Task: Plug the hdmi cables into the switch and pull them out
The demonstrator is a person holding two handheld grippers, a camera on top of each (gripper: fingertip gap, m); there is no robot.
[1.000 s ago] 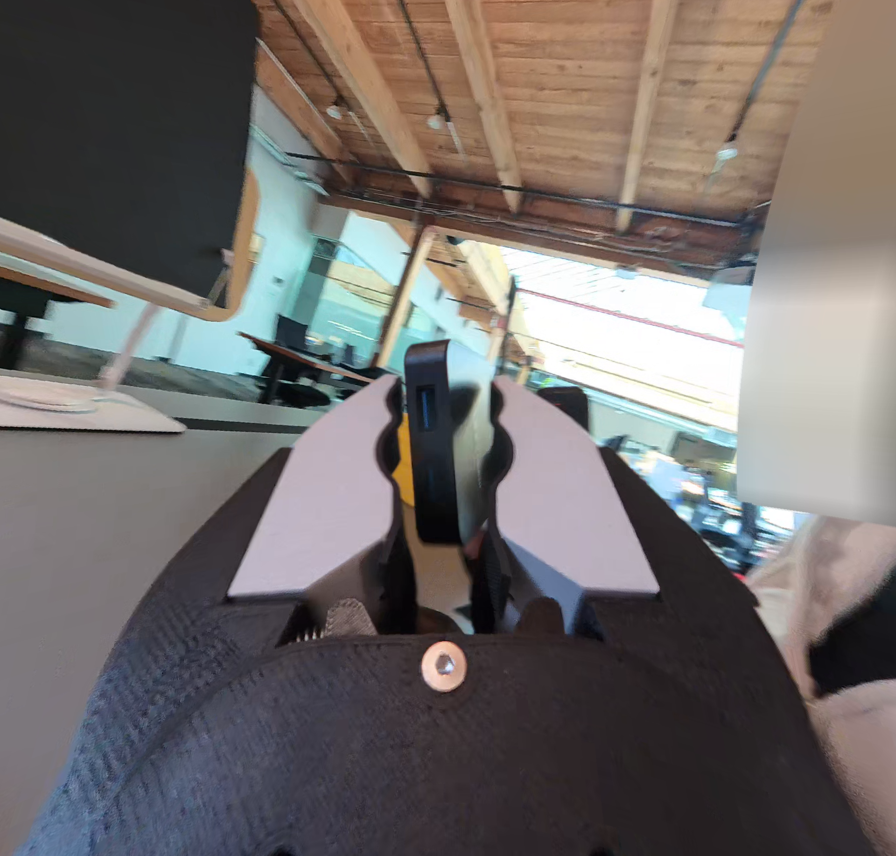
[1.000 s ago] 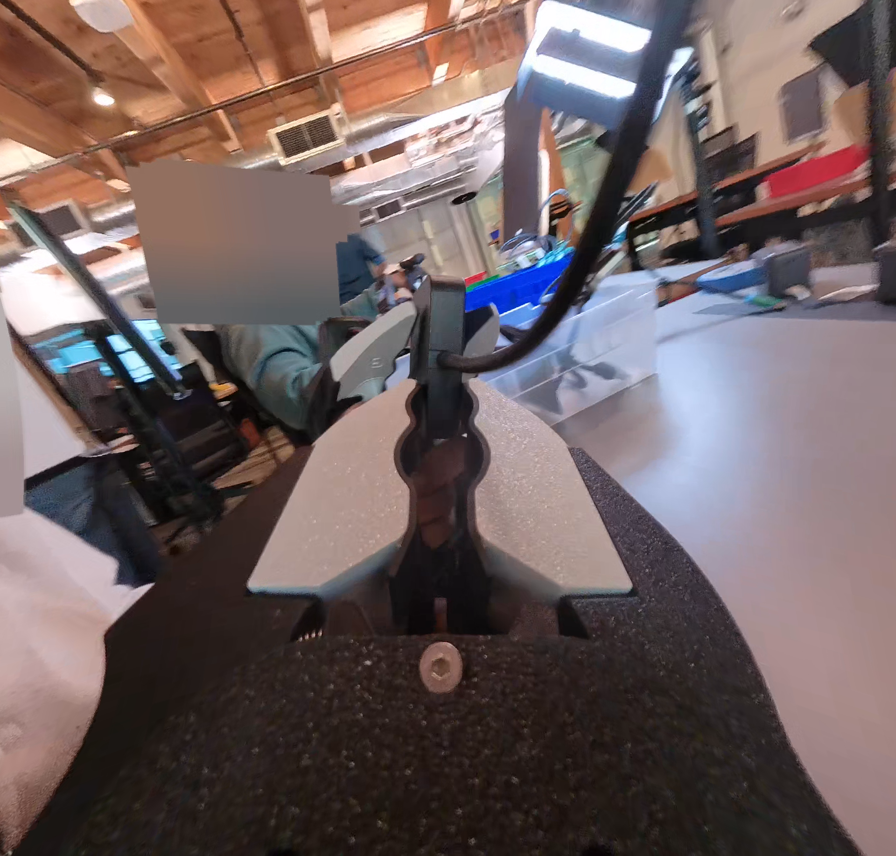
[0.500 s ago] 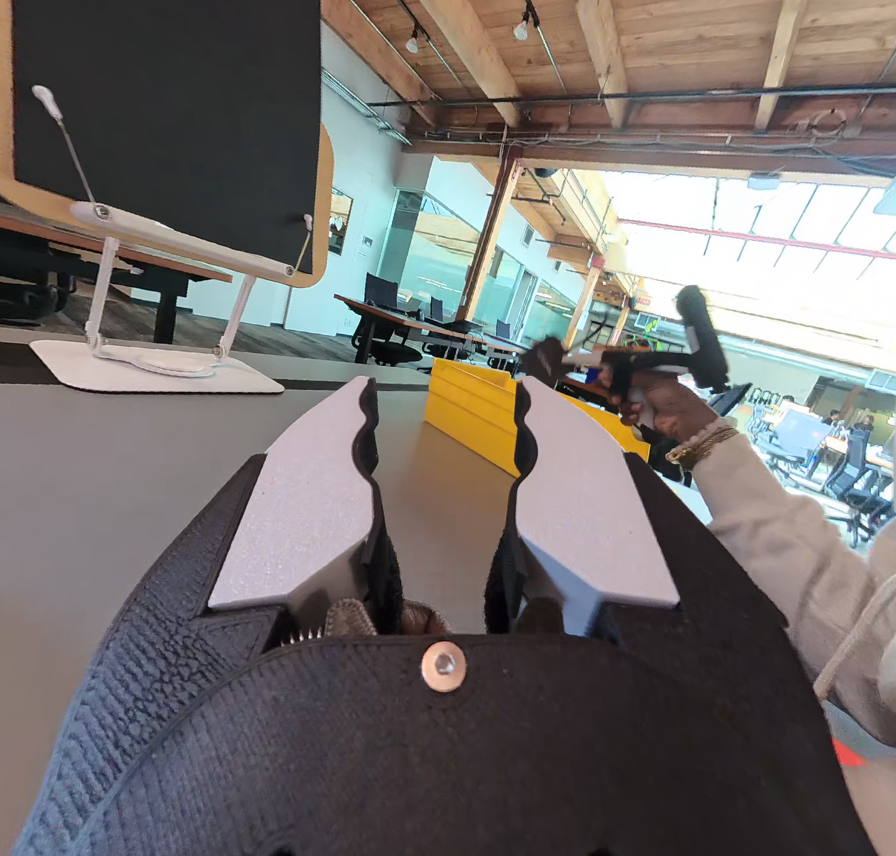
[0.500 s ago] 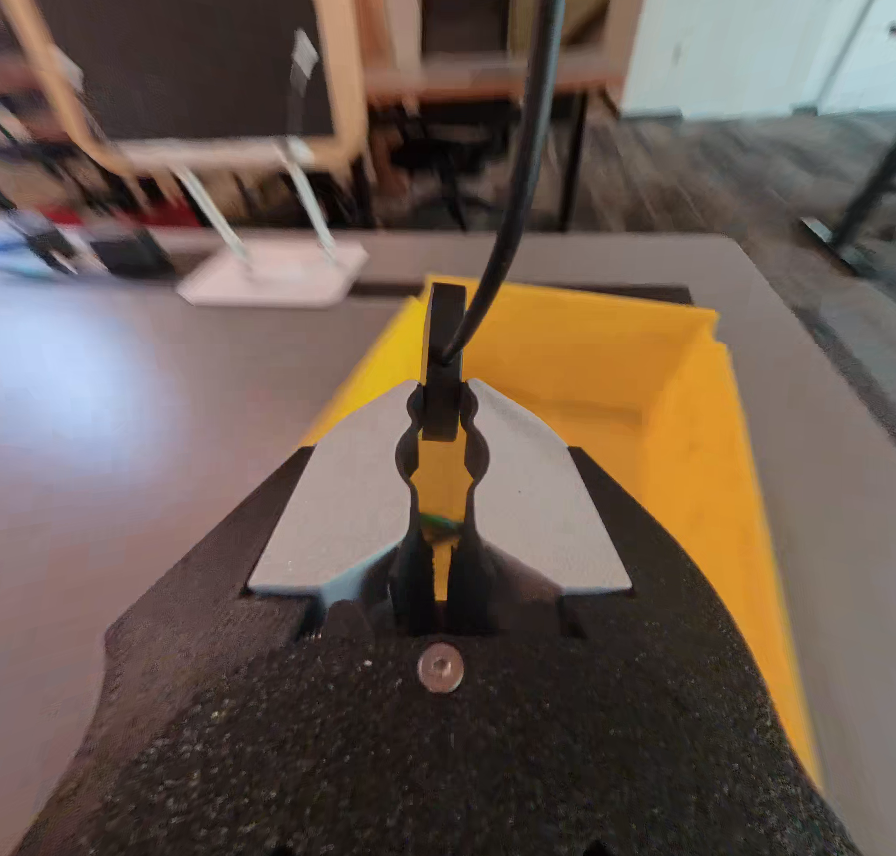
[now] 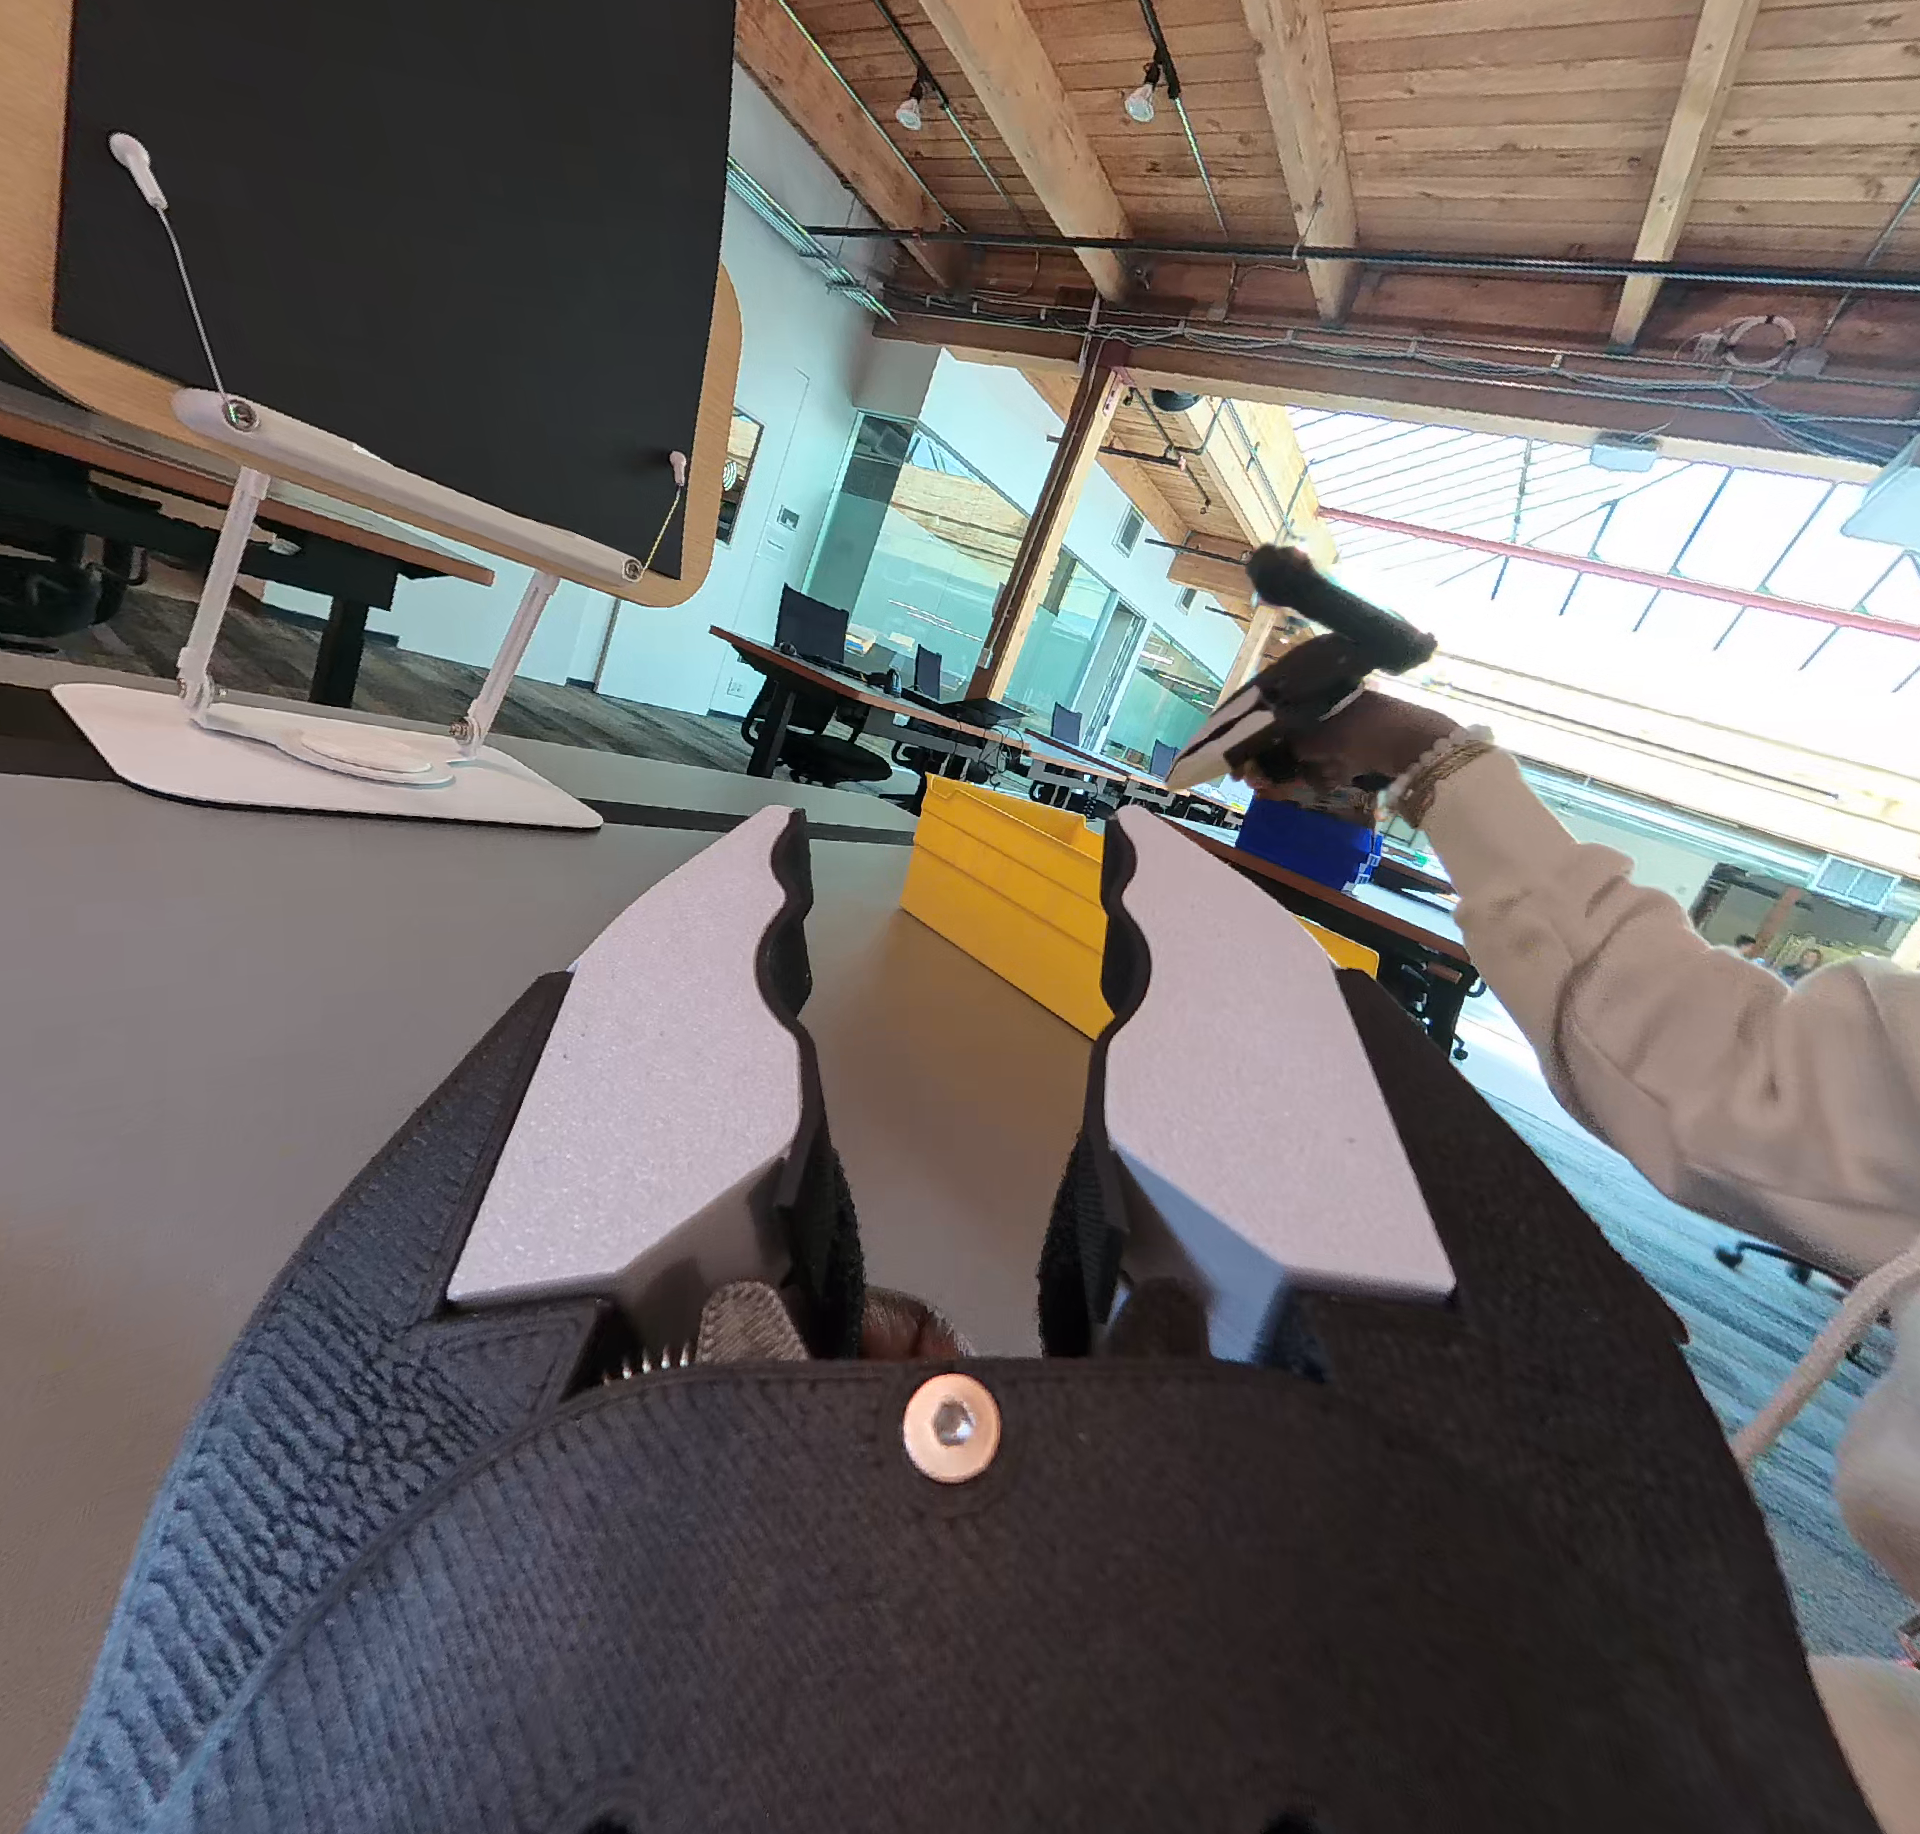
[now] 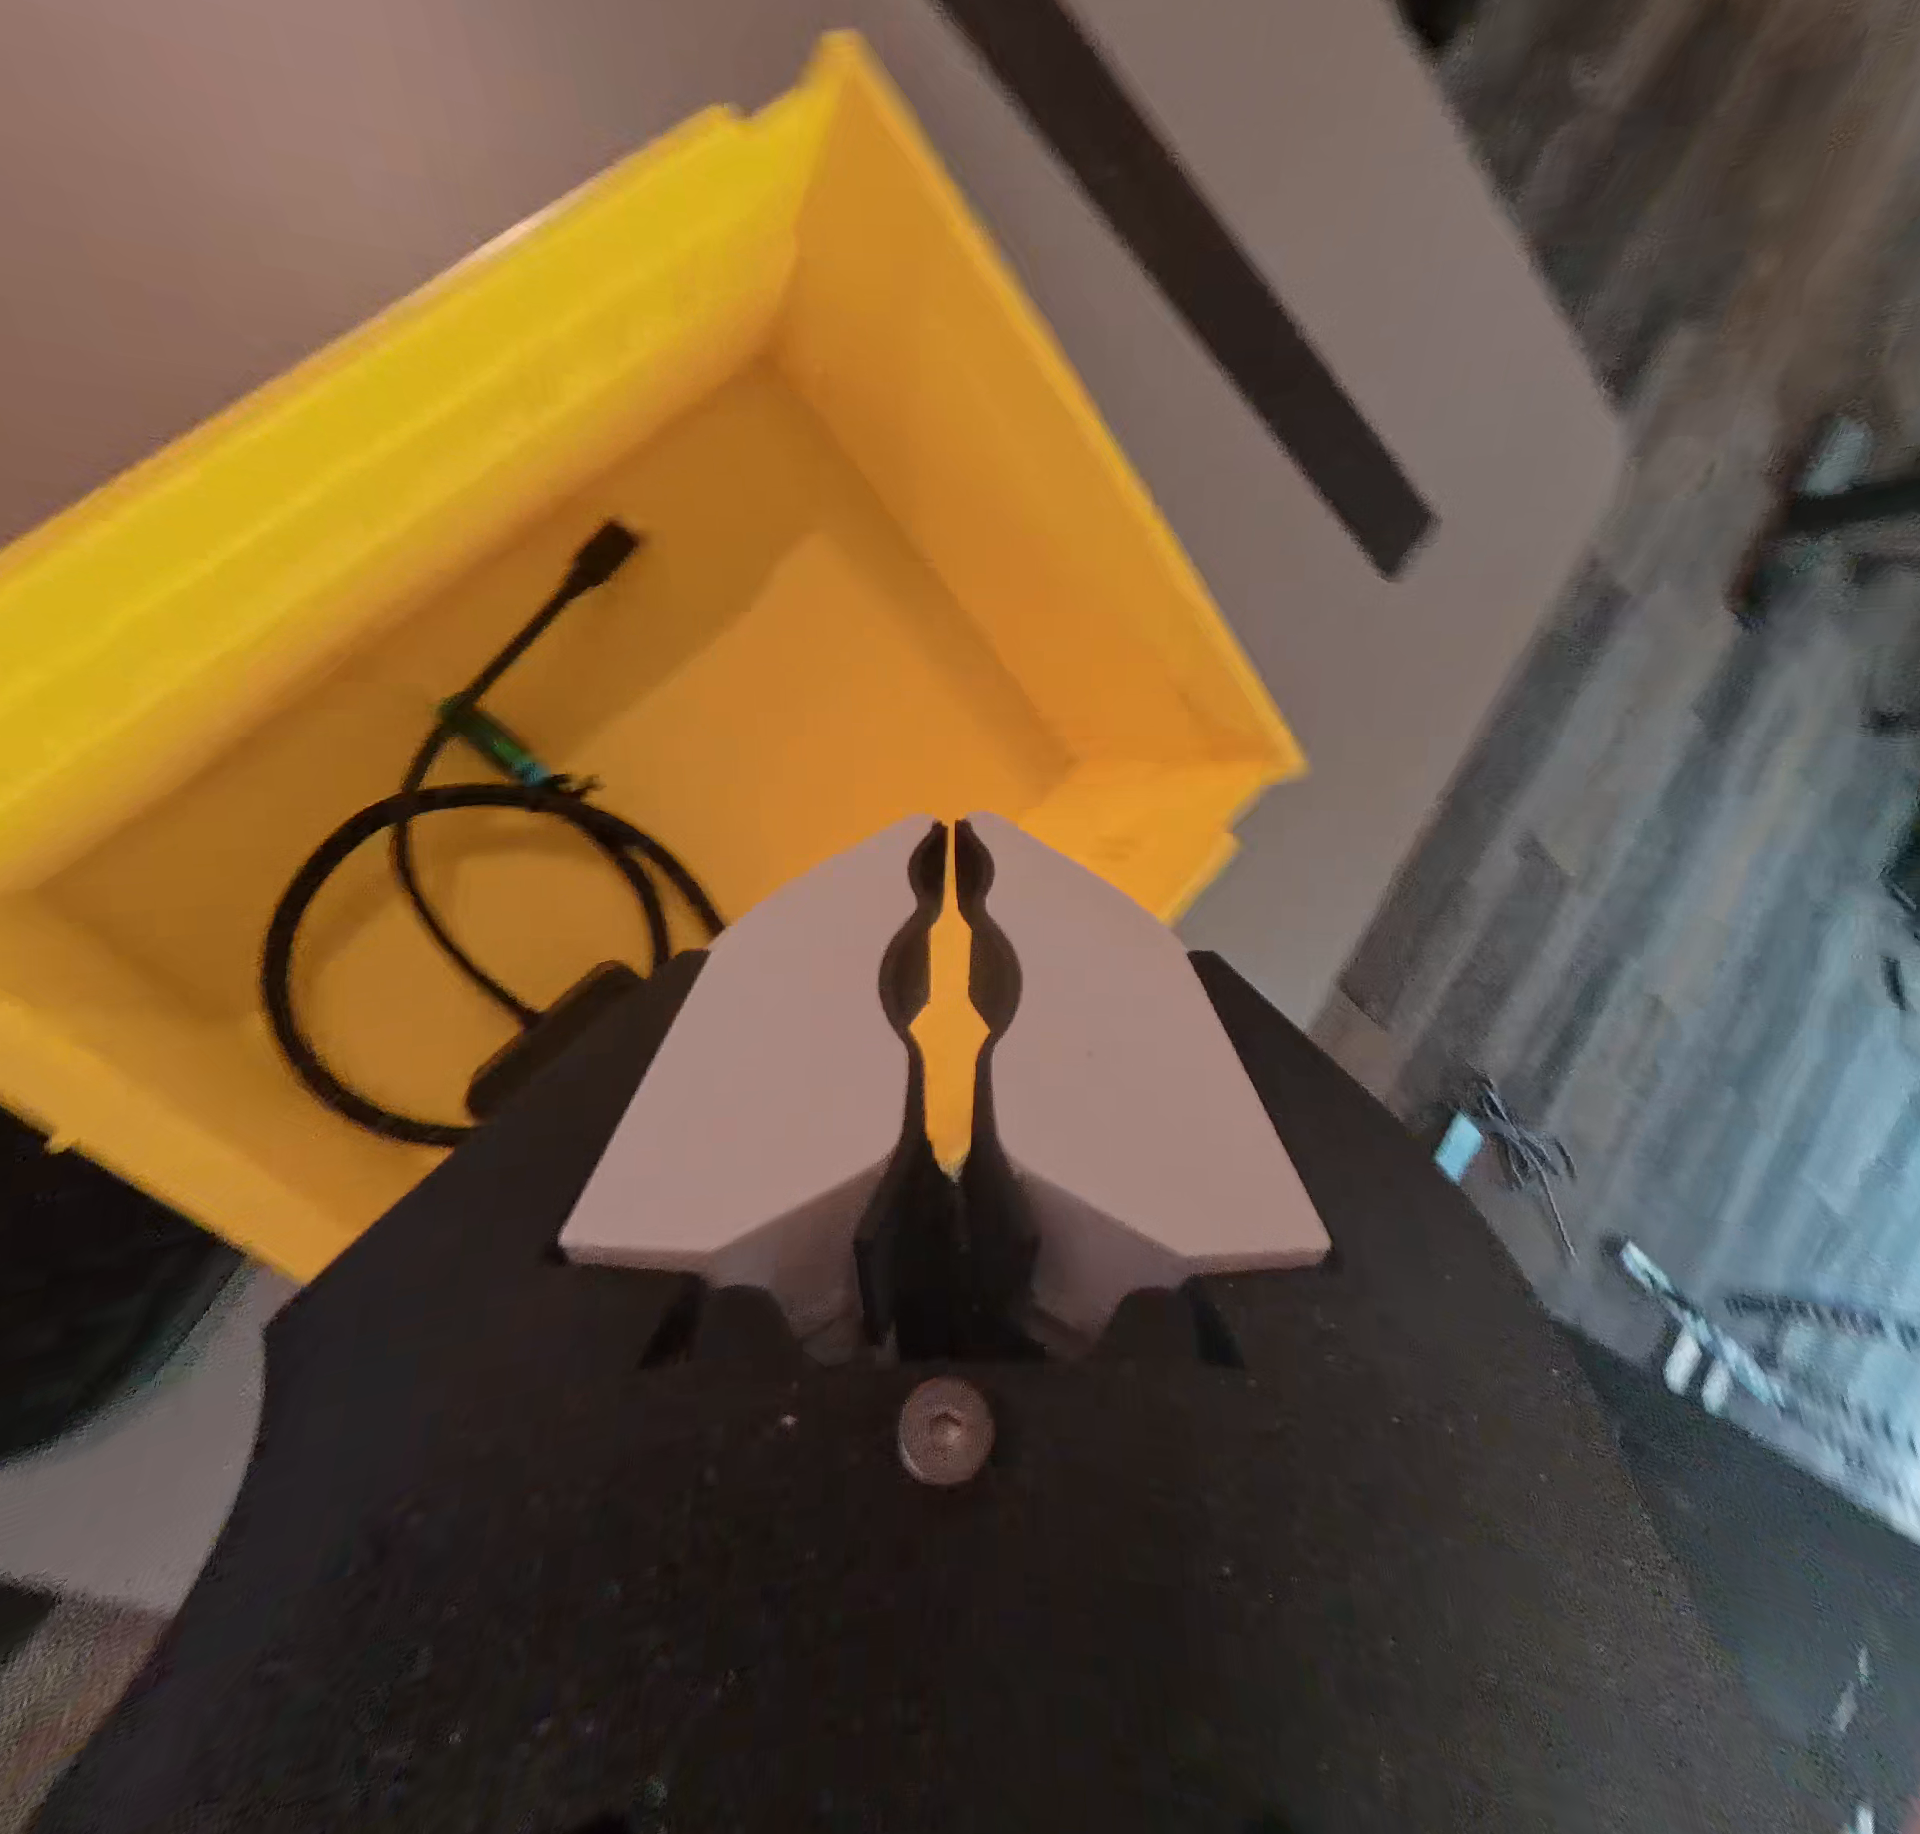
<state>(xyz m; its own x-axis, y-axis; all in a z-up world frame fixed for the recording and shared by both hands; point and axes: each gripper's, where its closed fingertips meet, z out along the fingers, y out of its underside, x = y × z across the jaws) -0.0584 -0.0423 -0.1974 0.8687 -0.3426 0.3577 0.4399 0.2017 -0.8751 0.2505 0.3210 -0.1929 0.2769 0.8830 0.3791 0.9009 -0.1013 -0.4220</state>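
In the right wrist view, a black HDMI cable (image 6: 343,891) lies coiled in a yellow bin (image 6: 436,350), one plug (image 6: 603,556) pointing at the far wall. A black block (image 6: 540,1036) at the cable's near end is half hidden by my gripper; I cannot tell whether it is the switch. My right gripper (image 6: 951,828) is shut and empty, held above the bin and looking down into it. My left gripper (image 5: 951,834) is open and empty, low over the grey table (image 5: 260,1005). It faces the bin (image 5: 997,901), with the right gripper (image 5: 1190,768) raised above it.
A white stand (image 5: 332,745) holding a black board (image 5: 395,174) stands at the table's far left. A person's sleeve (image 5: 1662,1036) reaches in from the right. A dark strip (image 6: 1164,226) crosses the table beyond the bin. The table edge and floor lie to the right. My right fingertips sit around 50 cm from my left ones. Between my right fingertips and the plug (image 6: 603,556) there is roughly 20 cm.
My left gripper let go of the black switch and opened. My right gripper swung over the yellow bin, let the cable drop in and shut empty.
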